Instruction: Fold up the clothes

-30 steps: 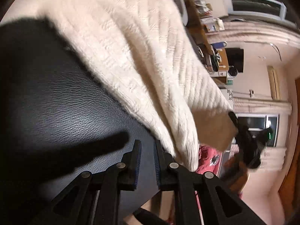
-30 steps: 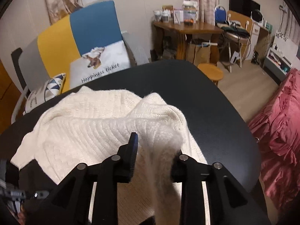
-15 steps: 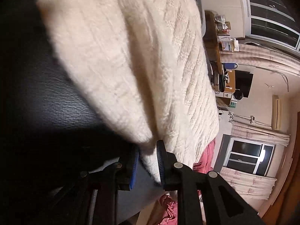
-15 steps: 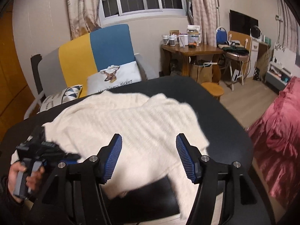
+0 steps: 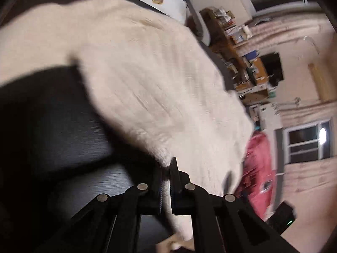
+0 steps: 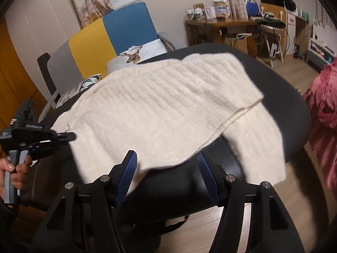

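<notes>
- Left gripper (image 5: 166, 186), black with blue-ribbed pads: jaws drawn close together, clenched on a thin edge of the cream ribbed knit sweater (image 5: 151, 80). In the right wrist view the same gripper (image 6: 69, 136) sits at the sweater's left edge, held in the person's left hand (image 6: 14, 168).
- Cream sweater (image 6: 168, 109): lies spread across the round black leather-look table (image 6: 282, 92), ahead of both grippers. From the left gripper's pinch it fans out forward and to the right. One sleeve runs to the right of the right gripper and hangs over the table's near rim. The lower edge closest to the right gripper appears raised off the tabletop, blurred.
- Black table (image 5: 69, 130): bare surface shows to the left of the left gripper's fingers.
- Right gripper (image 6: 167, 179): jaws spread wide, released, holding nothing. The sweater's near edge lies just ahead of and between its fingertips; contact cannot be confirmed.
- Beyond the table, ahead of the right gripper: a grey, yellow and blue chair (image 6: 101, 40) with a white deer-print cushion (image 6: 143, 52).
- Far right of the right gripper: pink ruffled fabric (image 6: 322, 97), well apart from the sweater.
</notes>
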